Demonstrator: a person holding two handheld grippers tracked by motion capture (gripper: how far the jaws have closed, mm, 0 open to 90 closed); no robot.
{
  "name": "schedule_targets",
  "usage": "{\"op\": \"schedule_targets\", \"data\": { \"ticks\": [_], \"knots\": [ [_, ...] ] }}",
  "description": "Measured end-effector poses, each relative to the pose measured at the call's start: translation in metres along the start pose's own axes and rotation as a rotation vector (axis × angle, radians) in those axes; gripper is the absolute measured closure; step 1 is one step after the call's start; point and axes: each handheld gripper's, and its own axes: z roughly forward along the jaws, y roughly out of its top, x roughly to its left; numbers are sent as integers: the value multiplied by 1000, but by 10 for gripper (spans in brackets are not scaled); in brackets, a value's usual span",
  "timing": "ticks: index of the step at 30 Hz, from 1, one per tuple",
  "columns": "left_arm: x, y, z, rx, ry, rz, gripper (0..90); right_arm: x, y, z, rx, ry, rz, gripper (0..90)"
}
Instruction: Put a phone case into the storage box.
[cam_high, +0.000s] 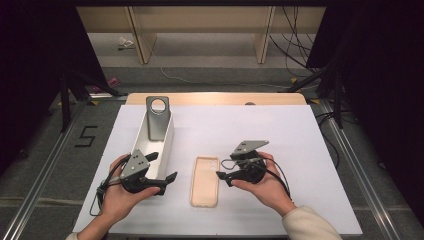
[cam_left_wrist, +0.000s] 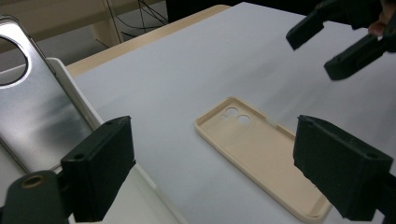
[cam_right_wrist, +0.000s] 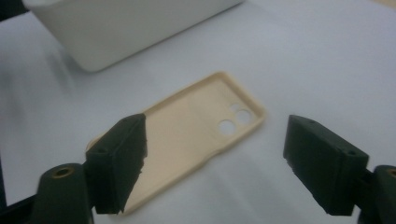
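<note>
A beige phone case (cam_high: 205, 181) lies hollow side up on the white table cover, between my two grippers. My left gripper (cam_high: 162, 167) is held open just left of it, by the near end of a white bin (cam_high: 167, 137). In the left gripper view the case (cam_left_wrist: 261, 154) lies ahead between the wide-apart jaws of the left gripper (cam_left_wrist: 219, 172). My right gripper (cam_high: 223, 169) hovers open at the case's right edge. In the right gripper view the case (cam_right_wrist: 187, 135) sits just beyond the right gripper (cam_right_wrist: 215, 163), camera holes to the right.
A silver phone-shaped plate with a round hole (cam_high: 158, 117) leans in the white bin (cam_left_wrist: 79, 98), whose outer wall (cam_right_wrist: 126, 32) is close behind the case. The wooden table edge (cam_high: 215, 98) runs along the back. Cables lie on the floor beyond.
</note>
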Motion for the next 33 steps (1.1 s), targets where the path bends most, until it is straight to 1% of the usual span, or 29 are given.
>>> {"op": "schedule_targets", "data": {
  "ticks": [2,4,7,11,17,23,27,31,32,33],
  "knots": [
    [-1,0,0,3,-3,11,130,-6,-4,-10,-27,-24,13,168],
    [-1,1,0,1,-7,30,155,-12,-9,-19,-49,-48,28,168],
    [0,3,-1,-3,-12,32,156,-21,-16,-31,-72,-82,54,167],
    [-2,3,0,7,-18,43,155,-32,-26,-46,-90,-110,85,166],
    [-4,3,2,19,-22,55,155,-42,-37,-60,-108,-150,109,164],
    [-6,8,1,43,-27,82,163,-46,-43,-68,-111,-168,122,162],
    [-13,12,4,74,-46,118,181,-48,-46,-71,-112,-174,132,162],
    [-24,14,10,133,-76,180,186,-49,-48,-73,-113,-182,137,162],
    [-27,15,13,158,-89,202,186,-49,-48,-74,-112,-182,137,162],
    [-30,15,15,172,-97,210,187,-49,-48,-75,-112,-186,137,162]
  ]
}}
